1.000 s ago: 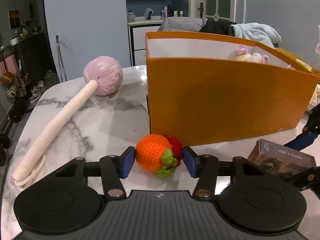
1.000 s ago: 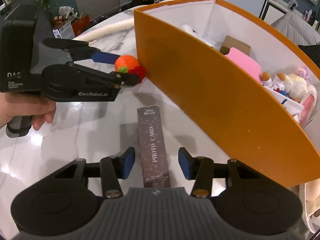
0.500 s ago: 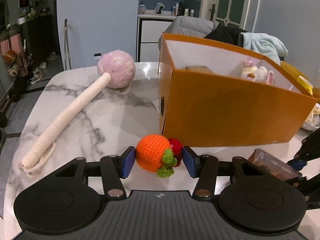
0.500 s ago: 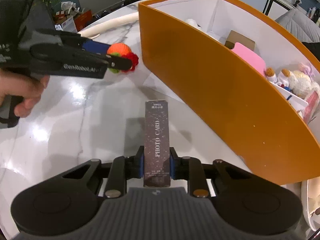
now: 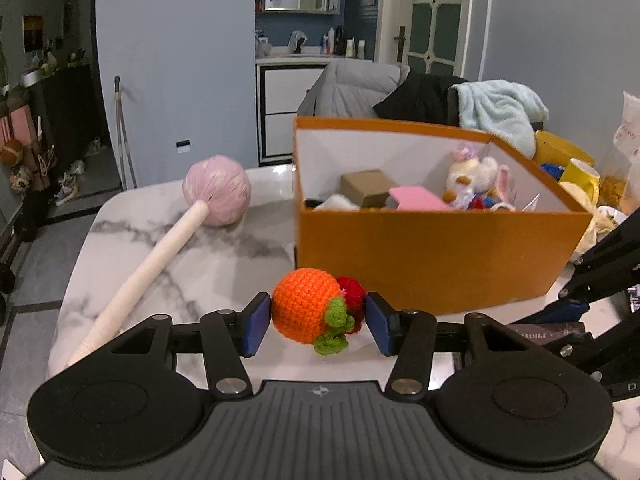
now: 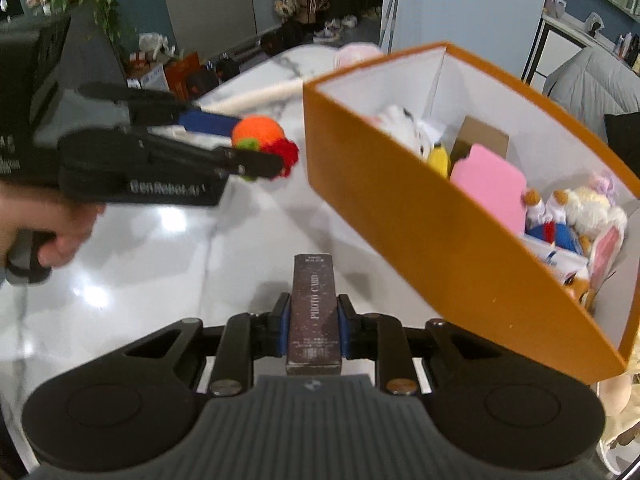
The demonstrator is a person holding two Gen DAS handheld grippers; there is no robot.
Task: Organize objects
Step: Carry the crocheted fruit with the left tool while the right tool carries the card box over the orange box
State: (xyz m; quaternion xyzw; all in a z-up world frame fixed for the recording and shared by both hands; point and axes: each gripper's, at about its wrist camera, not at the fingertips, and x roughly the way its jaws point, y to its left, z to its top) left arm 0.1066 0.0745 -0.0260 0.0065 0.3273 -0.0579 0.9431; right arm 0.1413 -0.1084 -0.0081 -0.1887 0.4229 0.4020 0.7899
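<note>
Padded stick (image 5: 132, 284) end hidden behind gripper body, left gripper (image 6: 256, 152) motion-blurred

White marble table (image 5: 224, 264) carries orange box (image 5: 432, 264); pink-headed padded stick (image 5: 168, 248) lies beside it.

My matt black plastic left claw (image 5: 316, 322) pinches a nubbly orange crocheted yarn fruit (image 5: 306, 310); the glossy white marble tabletop (image 6: 132, 264) gleams beside a smooth orange cardboard box (image 5: 432, 264).
</note>
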